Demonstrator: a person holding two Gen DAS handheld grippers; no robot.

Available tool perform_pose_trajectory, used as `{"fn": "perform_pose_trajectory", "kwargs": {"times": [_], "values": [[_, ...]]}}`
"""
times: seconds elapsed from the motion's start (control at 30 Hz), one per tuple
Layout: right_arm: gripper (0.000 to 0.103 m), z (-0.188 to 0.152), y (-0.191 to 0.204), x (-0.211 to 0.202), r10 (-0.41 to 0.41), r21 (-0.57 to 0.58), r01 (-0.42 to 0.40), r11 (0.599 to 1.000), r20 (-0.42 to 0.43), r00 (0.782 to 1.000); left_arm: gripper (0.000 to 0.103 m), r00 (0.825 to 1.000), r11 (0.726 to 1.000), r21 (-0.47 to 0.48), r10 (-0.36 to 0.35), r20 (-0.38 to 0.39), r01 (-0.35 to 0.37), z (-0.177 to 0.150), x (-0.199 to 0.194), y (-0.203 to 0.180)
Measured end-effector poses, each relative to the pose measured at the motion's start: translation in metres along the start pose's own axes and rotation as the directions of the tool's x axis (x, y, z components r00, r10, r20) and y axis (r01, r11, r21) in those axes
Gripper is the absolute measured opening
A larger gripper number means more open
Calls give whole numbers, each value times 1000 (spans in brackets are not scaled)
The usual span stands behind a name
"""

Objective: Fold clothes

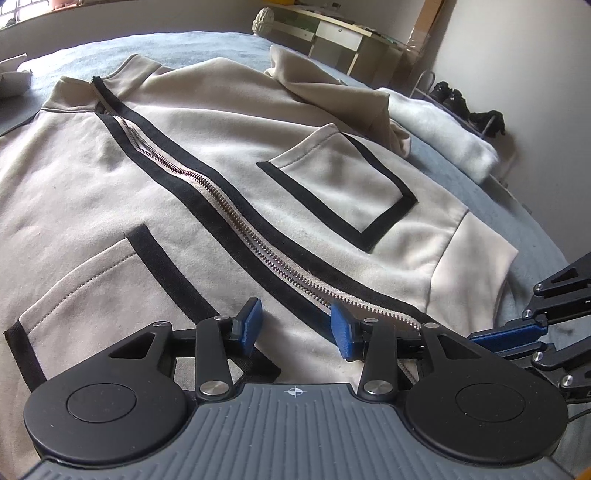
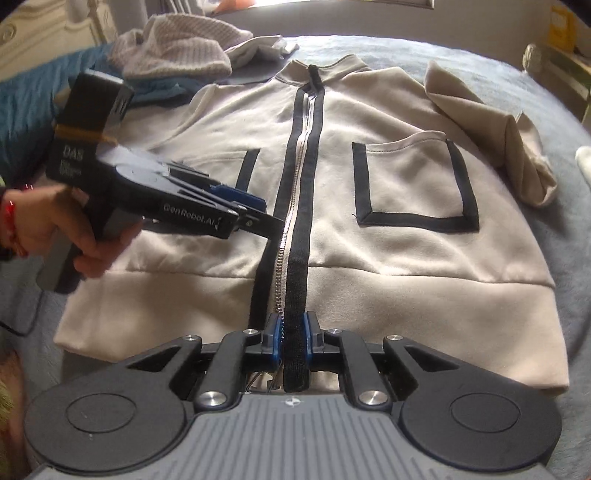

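A beige zip-up jacket with black trim lies face up on the bed; it fills the right wrist view too. Its zipper runs down the middle between black strips. My left gripper is open, its blue pads either side of the zipper's lower part, just above the cloth. It shows from the side in the right wrist view. My right gripper is shut on the jacket's zipper edge at the bottom hem. It shows at the right edge of the left wrist view.
The bed has a grey-blue cover. One beige sleeve lies folded at the jacket's right. A pile of knitwear and a blue towel lie at the far left. A white garment, a desk and shoes stand beyond the bed.
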State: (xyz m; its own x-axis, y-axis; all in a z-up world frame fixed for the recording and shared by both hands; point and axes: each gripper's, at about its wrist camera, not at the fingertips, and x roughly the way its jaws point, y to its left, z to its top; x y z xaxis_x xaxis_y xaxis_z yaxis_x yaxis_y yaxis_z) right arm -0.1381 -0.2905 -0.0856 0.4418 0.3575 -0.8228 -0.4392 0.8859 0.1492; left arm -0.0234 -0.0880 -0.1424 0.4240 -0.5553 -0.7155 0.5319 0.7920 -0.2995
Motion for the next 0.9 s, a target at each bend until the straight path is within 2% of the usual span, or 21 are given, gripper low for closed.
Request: {"fn": "perform_pose_trajectory", "kwargs": {"times": [0.1, 0.23, 0.4, 0.5, 0.6, 0.67, 0.77, 0.9], "values": [[13, 3, -4, 3, 56, 36, -56, 998, -10, 998, 41, 1000, 1000, -2, -4, 0, 4, 1, 0, 0], [13, 0, 2, 18, 52, -25, -53, 998, -55, 997, 41, 1000, 1000, 4, -5, -6, 5, 2, -2, 0], [13, -6, -5, 27, 75, 19, -74, 997, -70, 995, 41, 999, 1000, -20, 14, 30, -14, 9, -17, 8], [17, -8, -8, 28, 92, 35, -90, 995, -60, 994, 41, 997, 1000, -12, 21, 71, -20, 12, -26, 8], [26, -6, -13, 24, 118, 71, -114, 991, -46, 992, 41, 996, 1000, 28, 11, 89, -14, 14, -27, 1], [32, -1, -18, 16, 138, 92, -135, 987, -24, 990, 41, 996, 998, 69, 0, 87, -6, 15, -22, -7], [32, 15, -33, -6, 175, 132, -181, 975, 56, 983, 41, 996, 993, 120, -17, 87, 6, 14, -16, -17], [32, 44, -65, -28, 178, 241, -223, 945, 194, 965, 41, 994, 977, 211, -47, 94, 26, 12, -11, -31]]}}
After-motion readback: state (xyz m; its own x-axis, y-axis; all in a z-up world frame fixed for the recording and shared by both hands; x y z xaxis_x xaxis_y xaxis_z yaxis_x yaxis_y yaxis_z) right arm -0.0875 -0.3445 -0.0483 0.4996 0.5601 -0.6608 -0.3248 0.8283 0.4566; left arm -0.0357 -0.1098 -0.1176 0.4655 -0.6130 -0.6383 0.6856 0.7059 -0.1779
